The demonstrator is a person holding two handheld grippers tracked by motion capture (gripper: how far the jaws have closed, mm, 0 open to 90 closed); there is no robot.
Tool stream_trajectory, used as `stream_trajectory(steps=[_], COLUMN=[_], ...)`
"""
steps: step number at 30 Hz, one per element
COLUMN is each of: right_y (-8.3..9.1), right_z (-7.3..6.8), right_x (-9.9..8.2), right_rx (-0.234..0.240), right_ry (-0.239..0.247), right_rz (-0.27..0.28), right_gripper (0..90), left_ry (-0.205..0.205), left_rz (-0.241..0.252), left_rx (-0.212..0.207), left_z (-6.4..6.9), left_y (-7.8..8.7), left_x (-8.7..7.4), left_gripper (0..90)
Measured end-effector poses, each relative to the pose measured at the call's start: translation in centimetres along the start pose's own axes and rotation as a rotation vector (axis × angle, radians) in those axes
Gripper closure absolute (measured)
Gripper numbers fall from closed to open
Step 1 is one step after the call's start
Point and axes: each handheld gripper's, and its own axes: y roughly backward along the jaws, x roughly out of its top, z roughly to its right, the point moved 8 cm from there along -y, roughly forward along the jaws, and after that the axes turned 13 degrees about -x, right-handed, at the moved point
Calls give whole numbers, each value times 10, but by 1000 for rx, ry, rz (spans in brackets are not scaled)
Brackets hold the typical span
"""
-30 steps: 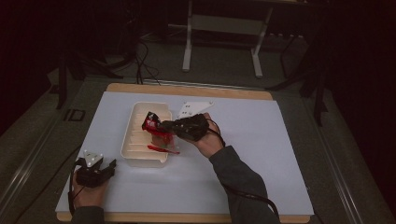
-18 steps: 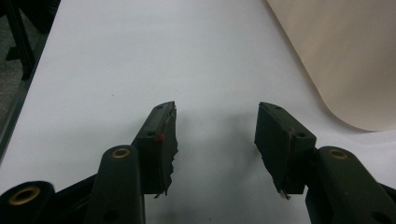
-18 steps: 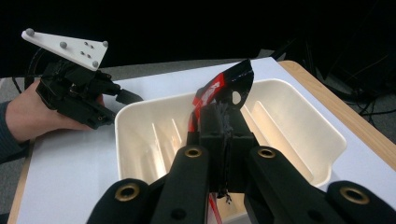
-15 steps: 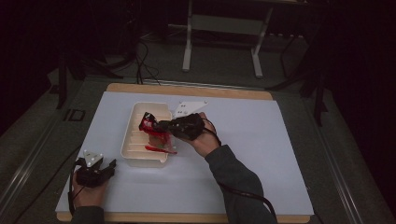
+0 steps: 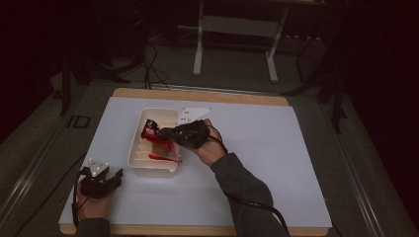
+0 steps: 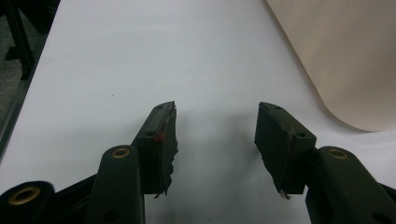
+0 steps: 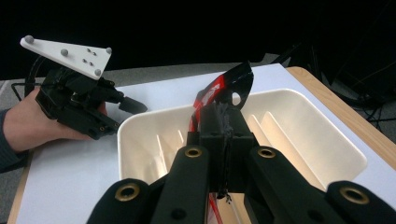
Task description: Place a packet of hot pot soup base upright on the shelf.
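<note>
Your right gripper (image 7: 223, 116) clamps a red-and-black plastic utensil (image 7: 228, 86) above the white ridged plastic tray (image 5: 139, 148), while your left gripper (image 6: 215, 135) rests wide open, empty, near-left of it.

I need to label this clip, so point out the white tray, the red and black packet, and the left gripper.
white tray (image 5: 141, 167), high view, near rim.
red and black packet (image 7: 231, 81), right gripper view, black top end above the shut jaws.
left gripper (image 6: 215, 135), left gripper view, midway between its open fingertips.
</note>
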Motion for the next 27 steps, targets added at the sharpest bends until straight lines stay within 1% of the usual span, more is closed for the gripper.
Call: stream_trajectory(steps=[5, 7, 12, 15, 27], right_y=[-3, -6, -9, -14, -22], right_z=[-2, -3, -5, -8, -15], right_x=[0, 0, 0, 0, -2], right_rx=[4, 6, 15, 22, 38], right_ry=[2, -8, -9, -14, -20], right_rz=[0, 2, 2, 3, -3], right_gripper=[894, 895, 894, 894, 894], left_ry=[1, 0, 2, 2, 3], left_rz=[2, 1, 2, 3, 5], left_rx=[-1, -1, -2, -2, -2], left_z=[0, 0, 0, 0, 0], left_y=[0, 0, 0, 0, 0], left_x=[0, 0, 0, 0, 0], left_gripper=[485, 485, 484, 484, 484])
